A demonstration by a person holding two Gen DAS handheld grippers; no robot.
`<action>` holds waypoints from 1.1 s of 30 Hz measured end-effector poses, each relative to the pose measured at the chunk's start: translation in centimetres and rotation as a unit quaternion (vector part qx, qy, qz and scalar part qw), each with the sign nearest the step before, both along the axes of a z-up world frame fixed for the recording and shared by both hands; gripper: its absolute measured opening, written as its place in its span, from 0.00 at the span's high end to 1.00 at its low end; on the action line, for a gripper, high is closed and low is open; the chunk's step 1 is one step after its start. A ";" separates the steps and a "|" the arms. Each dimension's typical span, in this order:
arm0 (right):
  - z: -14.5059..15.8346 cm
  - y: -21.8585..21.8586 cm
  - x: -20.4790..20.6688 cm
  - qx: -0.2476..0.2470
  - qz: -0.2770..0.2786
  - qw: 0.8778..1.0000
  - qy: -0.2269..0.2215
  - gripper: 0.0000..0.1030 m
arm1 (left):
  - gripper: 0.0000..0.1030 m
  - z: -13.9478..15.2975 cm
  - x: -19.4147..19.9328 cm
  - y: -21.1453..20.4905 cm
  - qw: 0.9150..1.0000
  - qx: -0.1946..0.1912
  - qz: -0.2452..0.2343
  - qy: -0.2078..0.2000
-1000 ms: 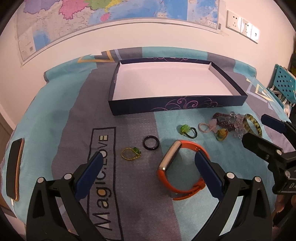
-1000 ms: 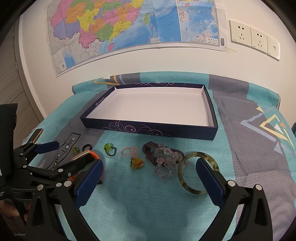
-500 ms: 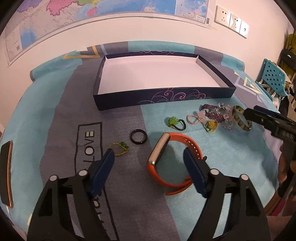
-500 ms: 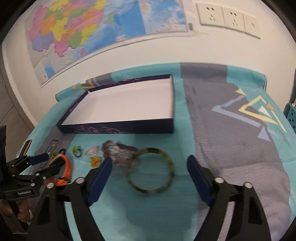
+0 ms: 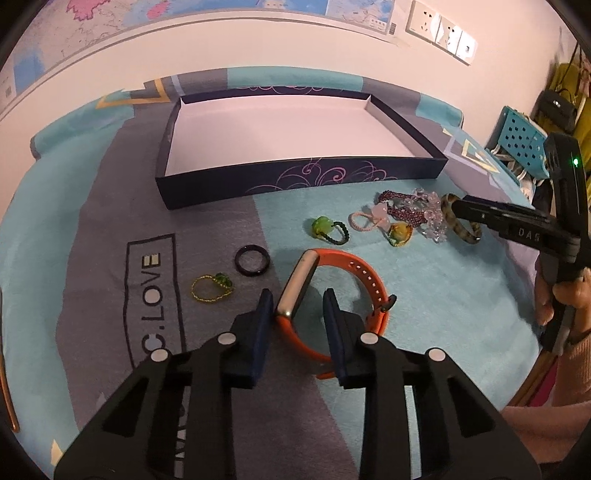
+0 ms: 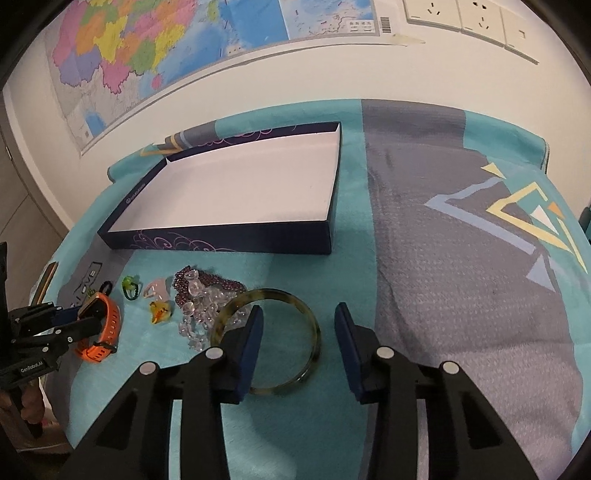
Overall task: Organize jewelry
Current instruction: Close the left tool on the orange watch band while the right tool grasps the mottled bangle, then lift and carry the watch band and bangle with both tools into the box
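Observation:
An orange wristband (image 5: 343,273) with a silver face lies on the cloth. My left gripper (image 5: 298,300) straddles its face end, jaws partly closed and apart from it on the right. An empty dark blue tray (image 5: 295,177) stands behind. My right gripper (image 6: 298,314) is open, jaws straddling the right side of a mottled green bangle (image 6: 269,332). Left of the bangle lie a bead bracelet heap (image 6: 207,295), a pink ring (image 6: 157,288), a yellow ring (image 6: 160,310) and a green ring (image 6: 131,286). A black ring (image 5: 252,260) and a gold ring (image 5: 211,288) lie left of the wristband.
A phone (image 6: 46,280) lies at the table's left edge. A wall with a map (image 6: 166,44) and sockets (image 6: 461,18) is behind the table. A blue perforated basket (image 5: 524,144) stands off the right edge. The cloth (image 6: 461,258) right of the tray is bare.
Both grippers have narrowed their jaws. The left has moved onto the wristband's face end. The right has come down and forward over the bangle.

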State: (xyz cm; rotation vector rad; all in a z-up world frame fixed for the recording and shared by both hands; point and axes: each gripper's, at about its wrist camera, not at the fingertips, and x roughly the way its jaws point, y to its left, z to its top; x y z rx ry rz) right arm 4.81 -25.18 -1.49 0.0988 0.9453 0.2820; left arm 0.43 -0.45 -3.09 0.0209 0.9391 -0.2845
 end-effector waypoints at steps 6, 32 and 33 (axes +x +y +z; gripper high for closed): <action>-0.1 0.4 0.5 -0.025 0.013 1.000 -0.004 0.80 | 0.83 0.0 0.2 -0.2 1.000 0.007 -0.015 -0.002; 4.6 0.7 0.8 0.029 0.039 0.997 -0.055 0.95 | 0.84 5.8 3.3 0.5 0.994 0.027 -0.072 -0.083; 4.9 0.9 1.4 0.028 0.040 0.997 -0.059 0.95 | 0.84 6.0 3.7 0.6 0.993 0.029 -0.070 -0.086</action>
